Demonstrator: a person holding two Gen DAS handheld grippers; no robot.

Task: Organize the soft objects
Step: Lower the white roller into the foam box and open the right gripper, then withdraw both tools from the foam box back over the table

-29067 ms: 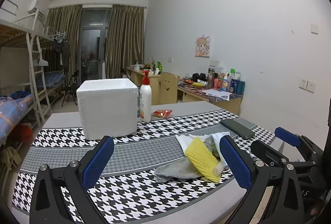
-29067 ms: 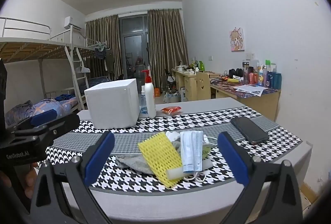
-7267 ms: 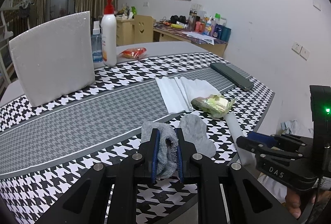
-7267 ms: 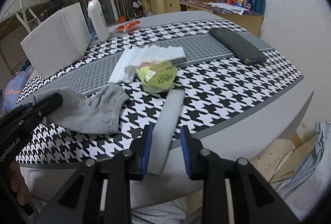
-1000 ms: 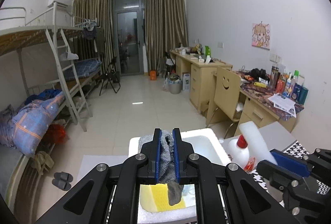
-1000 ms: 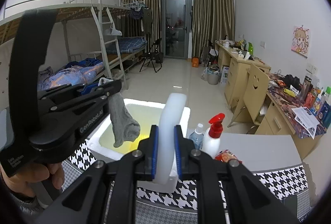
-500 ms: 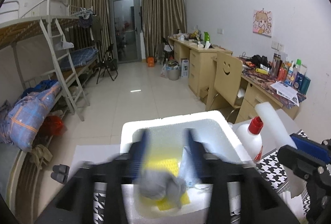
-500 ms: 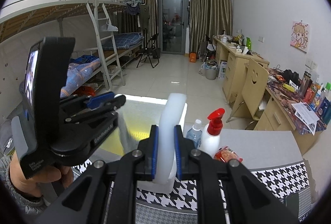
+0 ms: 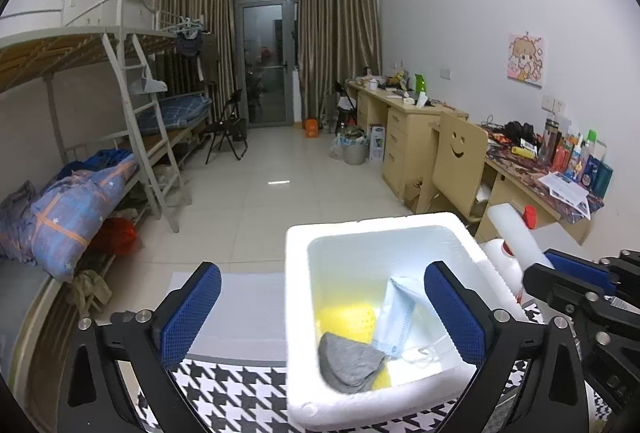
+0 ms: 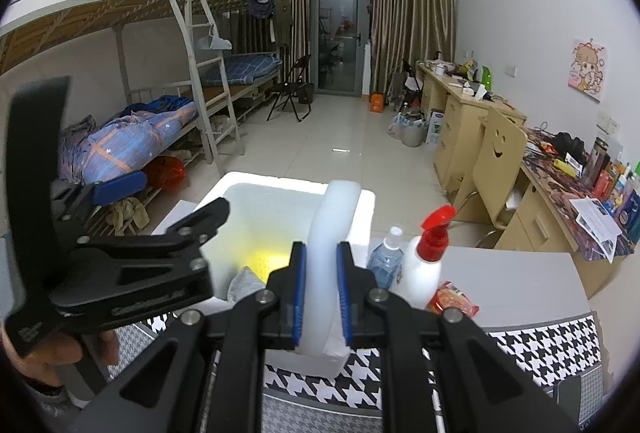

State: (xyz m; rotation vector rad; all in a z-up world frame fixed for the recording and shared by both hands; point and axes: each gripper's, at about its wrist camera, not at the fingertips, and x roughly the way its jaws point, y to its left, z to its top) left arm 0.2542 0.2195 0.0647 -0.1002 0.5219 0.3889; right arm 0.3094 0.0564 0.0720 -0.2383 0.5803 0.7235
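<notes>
A white foam box point(image 9: 298, 317) stands on the houndstooth table. In it lie a grey sock point(image 9: 350, 363), a yellow mesh sleeve point(image 9: 346, 319) and a light blue face mask point(image 9: 396, 317). My left gripper point(image 9: 320, 317) is open and empty above the box's near left side. My right gripper point(image 10: 321, 287) is shut on a white foam tube point(image 10: 330, 233), held upright over the box's point(image 10: 368, 213) right rim. The tube also shows in the left wrist view point(image 9: 516, 233), beside the box's right wall.
A white pump bottle with a red top point(image 10: 424, 265), a small water bottle point(image 10: 386, 261) and a red snack packet point(image 10: 454, 299) stand right of the box. Beyond the table are a tiled floor, bunk beds on the left and desks on the right.
My left gripper opened and let go of the grey sock, which dropped into the foam box. My right gripper kept holding the foam tube and edged closer to the box.
</notes>
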